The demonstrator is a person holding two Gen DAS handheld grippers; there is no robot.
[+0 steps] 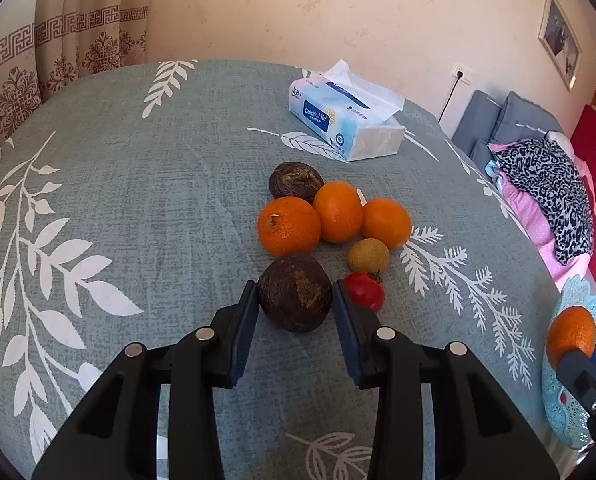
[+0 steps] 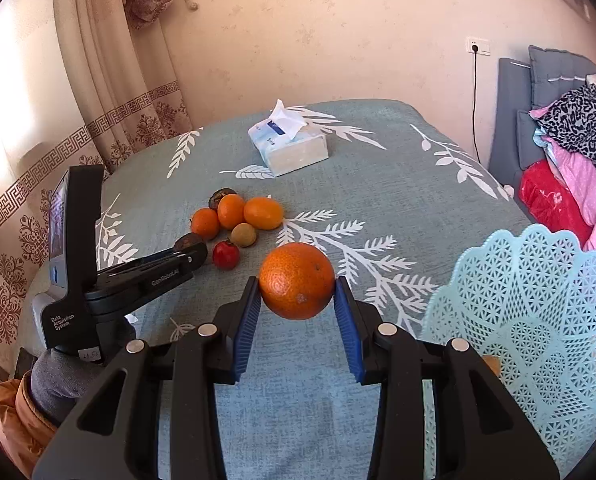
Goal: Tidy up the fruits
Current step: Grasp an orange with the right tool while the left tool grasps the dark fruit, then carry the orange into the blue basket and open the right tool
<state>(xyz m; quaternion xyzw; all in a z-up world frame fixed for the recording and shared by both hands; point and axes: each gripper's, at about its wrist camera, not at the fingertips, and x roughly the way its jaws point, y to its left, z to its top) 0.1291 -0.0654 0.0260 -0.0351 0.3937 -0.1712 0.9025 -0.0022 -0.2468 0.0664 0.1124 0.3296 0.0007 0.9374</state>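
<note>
Left tongs (image 1: 294, 300) are closed on the near dark wrinkled passion fruit (image 1: 294, 292), which sits on the tabletop (image 1: 138, 208) at the front of the fruit cluster; pads touch both flanks, one pad just beside the small red fruit (image 1: 365, 290). Behind: three oranges (image 1: 337, 212), a tan longan (image 1: 367, 255), a second passion fruit (image 1: 296, 181).

Right tongs (image 2: 296, 300) clamp a large orange (image 2: 296, 280) by its widest part, clear of the cloth, near the pale blue lattice basket (image 2: 537, 300), likely its destination.

Both tongs tilt downward. A grey sleeve (image 2: 54, 380) is visible beneath the left tool. The tissue pack (image 1: 345, 120) lies well apart.
</note>
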